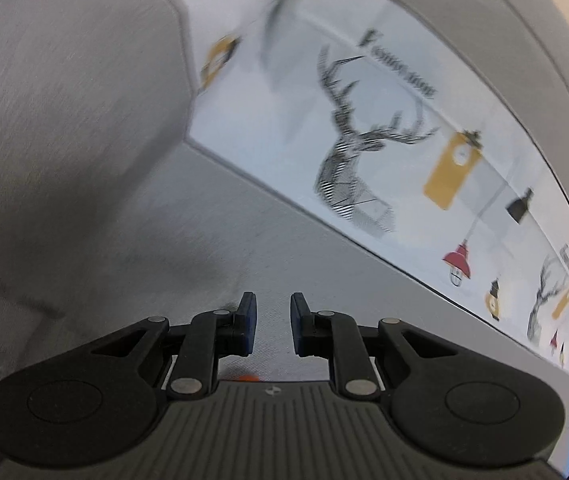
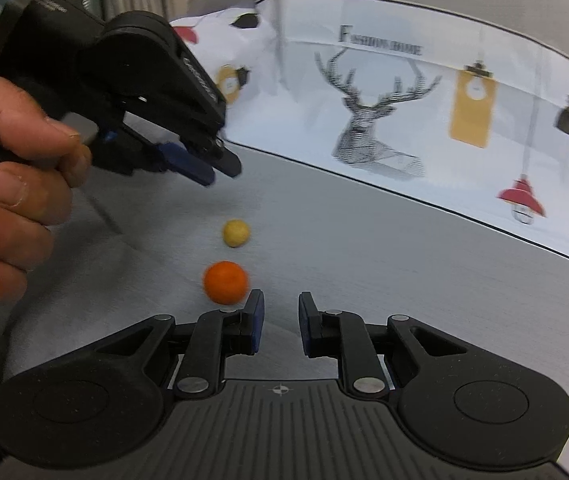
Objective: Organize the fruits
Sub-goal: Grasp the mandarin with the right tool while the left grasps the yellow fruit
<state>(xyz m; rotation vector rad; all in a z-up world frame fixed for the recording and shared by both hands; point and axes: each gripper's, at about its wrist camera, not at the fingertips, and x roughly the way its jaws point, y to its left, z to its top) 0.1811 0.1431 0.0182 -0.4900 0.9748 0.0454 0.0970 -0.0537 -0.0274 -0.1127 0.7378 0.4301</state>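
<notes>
Orange fruit [image 1: 246, 377] — mostly hidden, blurred

A home living room is showing here: a grey fabric sofa seat [image 2: 364, 248] is lying under a white printed cloth [image 2: 404, 92] bearing deer heads, hanging lamps and the words "Fashion Home".

Grey fabric surface [image 2: 364, 264]; white printed cloth [image 2: 404, 92] with deer, lantern motifs behind; grey cushion [image 1: 64, 100] left.
</notes>
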